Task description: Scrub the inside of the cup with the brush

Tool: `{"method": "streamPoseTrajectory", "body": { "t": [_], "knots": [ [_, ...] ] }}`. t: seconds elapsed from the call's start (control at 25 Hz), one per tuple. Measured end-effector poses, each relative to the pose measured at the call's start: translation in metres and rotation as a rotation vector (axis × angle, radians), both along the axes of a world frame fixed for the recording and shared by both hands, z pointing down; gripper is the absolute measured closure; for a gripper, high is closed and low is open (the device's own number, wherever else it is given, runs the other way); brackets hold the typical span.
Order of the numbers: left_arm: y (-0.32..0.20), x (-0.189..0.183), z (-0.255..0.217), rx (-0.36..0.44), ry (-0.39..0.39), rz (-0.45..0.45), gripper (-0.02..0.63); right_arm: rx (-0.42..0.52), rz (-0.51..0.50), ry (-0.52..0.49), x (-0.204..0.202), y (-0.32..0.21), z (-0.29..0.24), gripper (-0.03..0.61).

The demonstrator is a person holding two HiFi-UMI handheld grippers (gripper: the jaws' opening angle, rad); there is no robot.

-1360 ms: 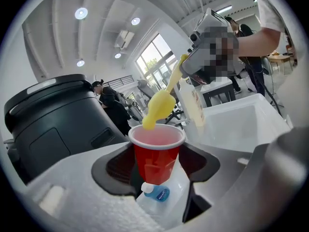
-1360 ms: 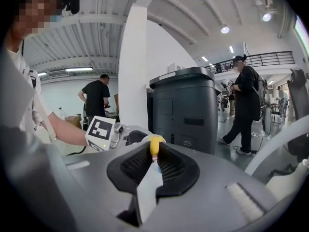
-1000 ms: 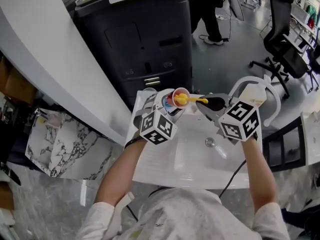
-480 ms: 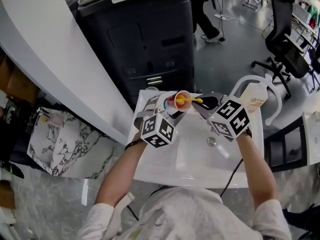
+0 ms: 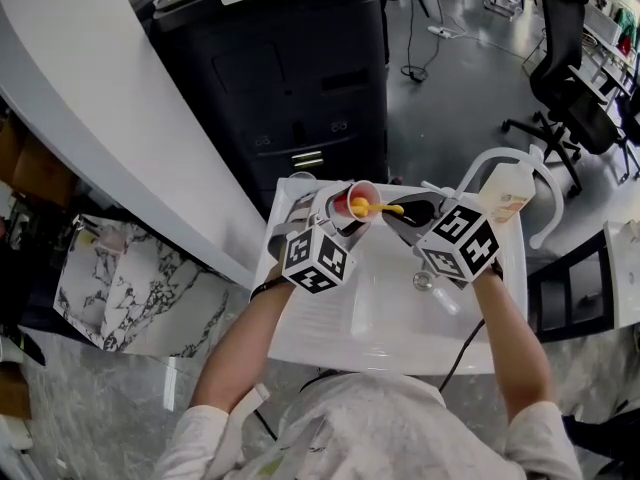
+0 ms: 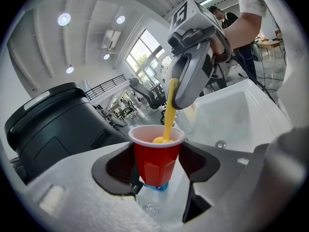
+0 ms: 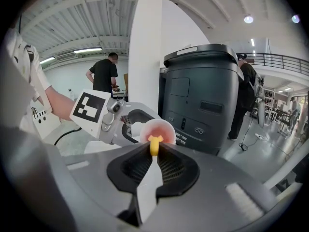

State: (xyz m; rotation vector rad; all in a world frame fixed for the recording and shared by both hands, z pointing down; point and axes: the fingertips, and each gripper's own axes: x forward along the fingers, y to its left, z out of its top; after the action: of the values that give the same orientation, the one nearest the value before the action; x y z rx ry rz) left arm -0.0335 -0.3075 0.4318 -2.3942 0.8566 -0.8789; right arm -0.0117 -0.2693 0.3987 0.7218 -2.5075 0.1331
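Left hand-held gripper (image 6: pixel 157 167) clamps the red cup (image 6: pixel 157 151) above the white sink (image 5: pixel 400 318). The right hand-held gripper (image 7: pixel 153 154), closed on a yellow brush (image 6: pixel 168 111), has the brush head inside the cup. Both forearms reach forward over the sink, grippers angled downward. Beyond the sink stands a tall black unit (image 5: pixel 280 78).
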Motion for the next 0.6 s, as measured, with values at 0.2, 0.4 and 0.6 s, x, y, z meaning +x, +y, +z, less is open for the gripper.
{"method": "streamPoseTrajectory", "body": {
  "t": [0.2,0.4,0.6],
  "knots": [
    [0.0,-0.001,0.005,-0.01,-0.004,-0.003,0.328,-0.007,-0.007,-0.018,-0.004,0.005,-0.003,0.545],
    [-0.001,-0.001,0.006,-0.011,-0.009,-0.002,0.328,0.0,-0.011,-0.026,-0.007,0.007,-0.007,0.545],
    [0.003,-0.001,0.012,-0.026,-0.014,0.003,0.33,0.002,-0.011,-0.033,-0.008,0.008,-0.008,0.545]
  ]
}}
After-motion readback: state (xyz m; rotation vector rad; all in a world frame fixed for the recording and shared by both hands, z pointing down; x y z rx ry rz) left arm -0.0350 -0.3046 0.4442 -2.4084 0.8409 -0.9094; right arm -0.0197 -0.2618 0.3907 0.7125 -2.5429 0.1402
